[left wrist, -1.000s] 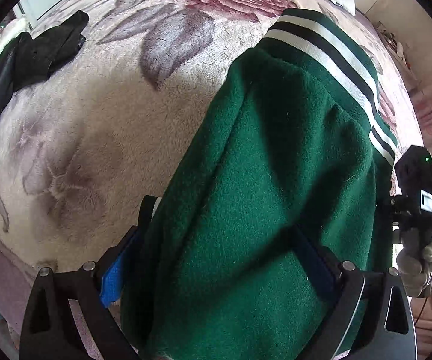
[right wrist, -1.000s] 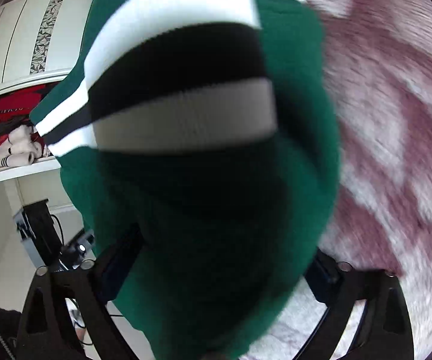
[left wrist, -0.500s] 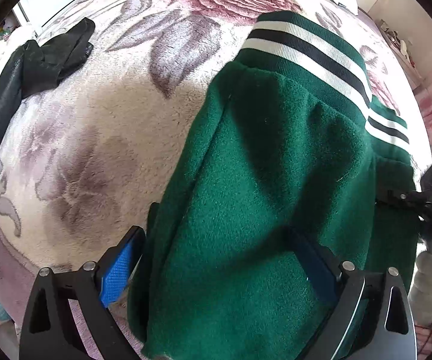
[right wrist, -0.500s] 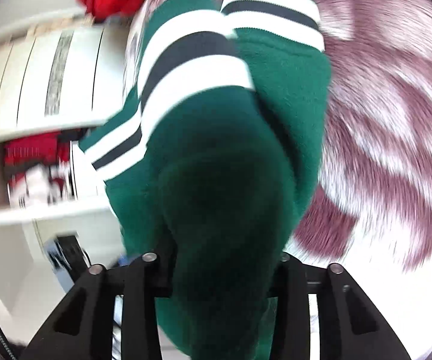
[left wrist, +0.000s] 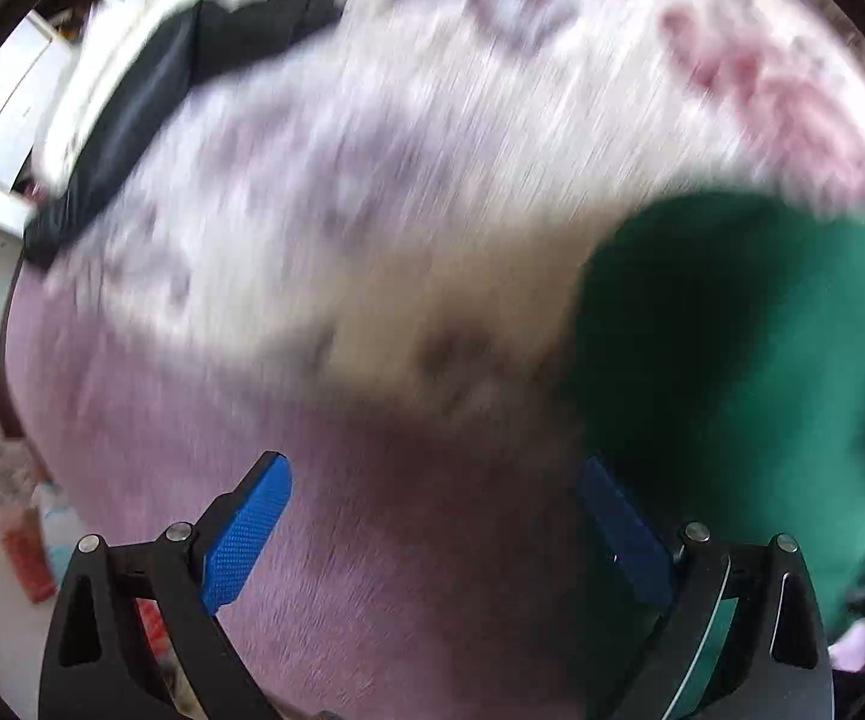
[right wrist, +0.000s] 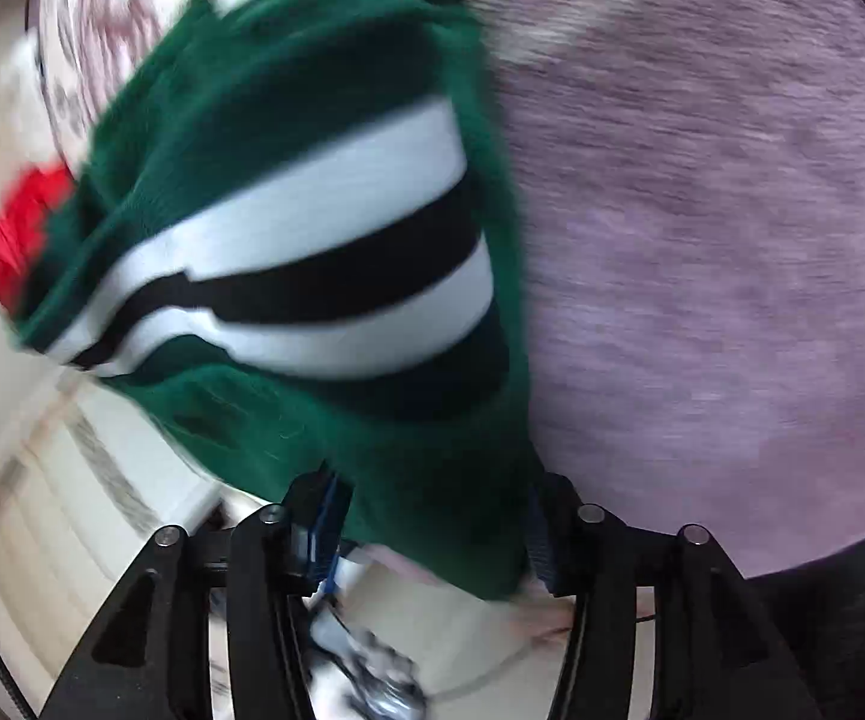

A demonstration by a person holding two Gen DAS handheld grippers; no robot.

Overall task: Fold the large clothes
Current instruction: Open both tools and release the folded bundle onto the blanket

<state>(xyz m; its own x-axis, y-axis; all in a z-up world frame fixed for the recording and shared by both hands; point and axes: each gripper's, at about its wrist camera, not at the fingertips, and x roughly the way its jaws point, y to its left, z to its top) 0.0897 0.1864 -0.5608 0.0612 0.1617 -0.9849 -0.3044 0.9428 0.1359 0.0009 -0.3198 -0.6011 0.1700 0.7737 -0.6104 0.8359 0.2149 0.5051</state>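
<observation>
The left gripper (left wrist: pixel 432 516) is standing with its blue pads wide apart, nothing between them, over the floral blanket (left wrist: pixel 372 192). The green sweater (left wrist: pixel 750 372) is lying at three o'clock. The right gripper (right wrist: pixel 432 516) is opening, green striped fabric still bunching between its jaws.

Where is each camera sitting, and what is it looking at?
Left wrist: rides on the left gripper, looks down at the flowery blanket and a dark garment; its open jaws hold nothing.
Right wrist: rides on the right gripper, looks along the green striped garment between its opening jaws.
Both see that green garment, the blanket, and no hand.
</observation>
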